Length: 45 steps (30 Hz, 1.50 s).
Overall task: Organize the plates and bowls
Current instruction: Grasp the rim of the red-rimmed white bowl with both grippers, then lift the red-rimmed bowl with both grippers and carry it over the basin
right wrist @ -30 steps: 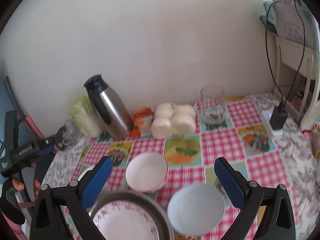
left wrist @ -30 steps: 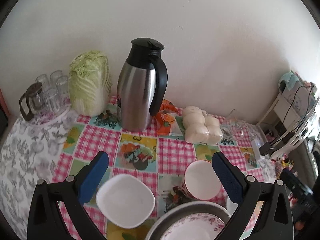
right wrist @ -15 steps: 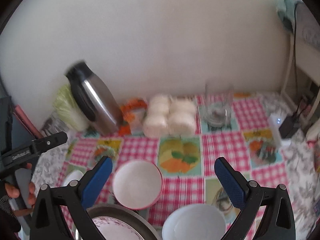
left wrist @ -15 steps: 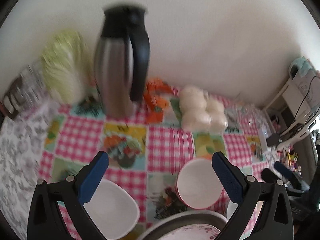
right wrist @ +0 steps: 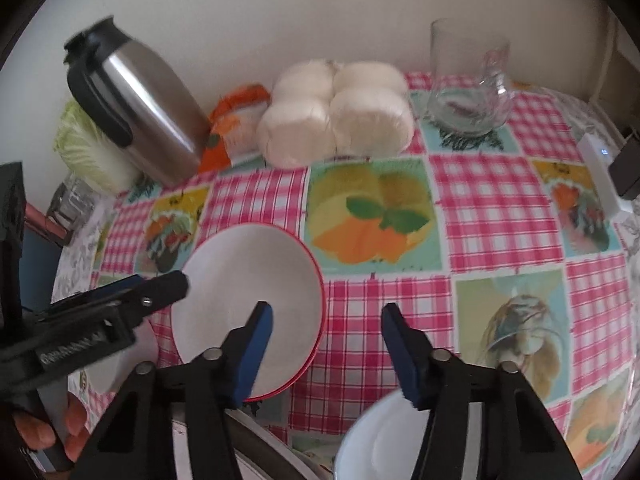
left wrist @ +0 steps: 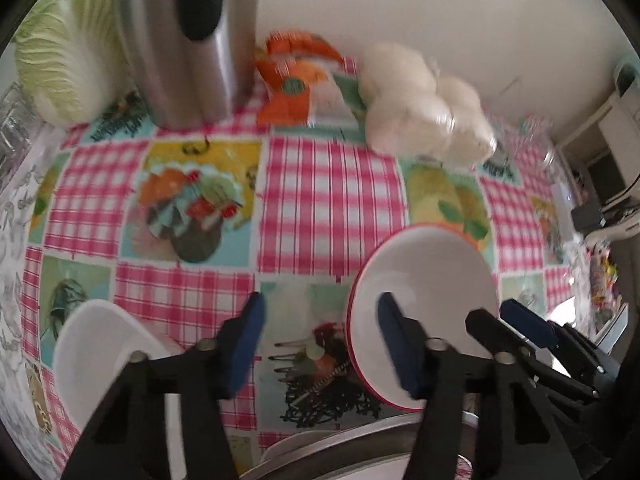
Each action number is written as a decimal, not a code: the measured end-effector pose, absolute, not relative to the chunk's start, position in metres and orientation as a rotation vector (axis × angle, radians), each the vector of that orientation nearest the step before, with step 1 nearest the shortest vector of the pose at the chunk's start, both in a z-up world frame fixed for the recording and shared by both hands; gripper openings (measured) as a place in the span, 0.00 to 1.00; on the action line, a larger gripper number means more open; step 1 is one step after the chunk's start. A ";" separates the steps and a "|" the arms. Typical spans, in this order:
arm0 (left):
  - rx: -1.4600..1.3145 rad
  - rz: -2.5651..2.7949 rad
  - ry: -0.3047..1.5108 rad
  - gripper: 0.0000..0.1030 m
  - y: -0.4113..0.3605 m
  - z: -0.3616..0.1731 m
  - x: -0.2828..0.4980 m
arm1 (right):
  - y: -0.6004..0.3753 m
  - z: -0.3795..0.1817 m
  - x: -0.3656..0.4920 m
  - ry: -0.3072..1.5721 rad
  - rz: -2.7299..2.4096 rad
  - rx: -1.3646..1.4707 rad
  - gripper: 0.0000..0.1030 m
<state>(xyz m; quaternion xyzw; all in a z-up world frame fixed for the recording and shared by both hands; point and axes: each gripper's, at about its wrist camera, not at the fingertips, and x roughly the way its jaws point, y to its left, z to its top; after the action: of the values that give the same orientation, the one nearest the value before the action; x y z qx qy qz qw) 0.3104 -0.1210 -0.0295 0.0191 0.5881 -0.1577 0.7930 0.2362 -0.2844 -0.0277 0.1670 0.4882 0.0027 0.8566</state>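
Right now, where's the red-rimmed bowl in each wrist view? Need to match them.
Left wrist: red-rimmed bowl sits lower right of centre, the left gripper straddling its near-left rim, one finger inside.
Right wrist: same bowl sits lower left of centre, with the right gripper straddling its right rim.
Shared landmark: the steel thermos jug, upper left in both views.

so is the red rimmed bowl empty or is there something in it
Empty. The red-rimmed bowl shows a bare white inside in both wrist views; the only things over it are the left gripper and right gripper, jaws open.
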 end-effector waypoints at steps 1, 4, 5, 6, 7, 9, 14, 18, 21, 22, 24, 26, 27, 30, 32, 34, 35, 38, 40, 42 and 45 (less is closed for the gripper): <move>0.052 -0.333 1.274 0.45 -0.123 -0.032 0.310 | -0.282 -0.031 0.238 1.037 0.005 0.344 0.45; 0.056 -0.338 1.309 0.34 -0.125 -0.043 0.312 | -0.279 -0.041 0.244 1.080 0.005 0.345 0.29; 0.051 -0.346 1.320 0.33 -0.126 -0.046 0.312 | -0.279 -0.045 0.246 1.089 0.008 0.352 0.24; 0.051 -0.355 1.328 0.31 -0.127 -0.049 0.312 | -0.279 -0.048 0.248 1.097 0.013 0.359 0.22; 0.053 -0.361 1.332 0.29 -0.128 -0.050 0.312 | -0.279 -0.050 0.249 1.101 0.024 0.366 0.18; 0.069 -0.375 1.339 0.25 -0.132 -0.053 0.313 | -0.276 -0.051 0.252 1.107 0.041 0.370 0.14; 0.089 -0.400 1.368 0.13 -0.146 -0.060 0.312 | -0.273 -0.056 0.260 1.146 0.036 0.365 0.13; 0.116 -0.403 1.359 0.11 -0.159 -0.067 0.311 | -0.270 -0.061 0.264 1.155 0.030 0.358 0.13; 0.097 -0.410 1.352 0.10 -0.156 -0.068 0.312 | -0.269 -0.063 0.264 1.157 0.026 0.349 0.13; 0.093 -0.416 1.345 0.10 -0.155 -0.067 0.312 | -0.269 -0.064 0.264 1.156 0.023 0.355 0.13; 0.083 -0.422 1.341 0.11 -0.151 -0.064 0.311 | -0.270 -0.064 0.262 1.150 0.016 0.361 0.13; 0.086 -0.425 1.330 0.11 -0.153 -0.063 0.311 | -0.271 -0.064 0.261 1.144 0.015 0.365 0.13; 0.085 -0.427 1.325 0.11 -0.153 -0.062 0.311 | -0.273 -0.064 0.261 1.139 0.014 0.369 0.13; 0.074 -0.435 1.304 0.10 -0.156 -0.057 0.315 | -0.279 -0.061 0.260 1.121 0.005 0.379 0.13; 0.064 -0.441 1.282 0.10 -0.156 -0.052 0.314 | -0.283 -0.057 0.260 1.102 0.000 0.385 0.13; 0.056 -0.444 1.259 0.10 -0.157 -0.044 0.313 | -0.287 -0.049 0.260 1.076 -0.003 0.385 0.13; 0.056 -0.445 1.248 0.10 -0.158 -0.039 0.313 | -0.288 -0.045 0.259 1.062 -0.005 0.385 0.13; 0.053 -0.448 1.224 0.10 -0.155 -0.021 0.309 | -0.290 -0.033 0.256 1.039 0.001 0.389 0.13; 0.054 -0.444 1.211 0.10 -0.153 -0.010 0.303 | -0.291 -0.022 0.250 1.023 0.007 0.391 0.13; 0.069 -0.433 1.198 0.10 -0.149 0.000 0.294 | -0.287 -0.010 0.246 1.013 0.008 0.378 0.13; 0.058 -0.427 1.165 0.10 -0.140 0.016 0.279 | -0.274 0.005 0.230 0.999 0.010 0.355 0.13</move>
<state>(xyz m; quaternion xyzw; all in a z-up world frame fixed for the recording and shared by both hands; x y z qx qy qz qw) 0.2789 -0.1401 0.0164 0.0270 0.5459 -0.2001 0.8132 0.2300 -0.2740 0.0047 0.1693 0.4762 0.0046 0.8629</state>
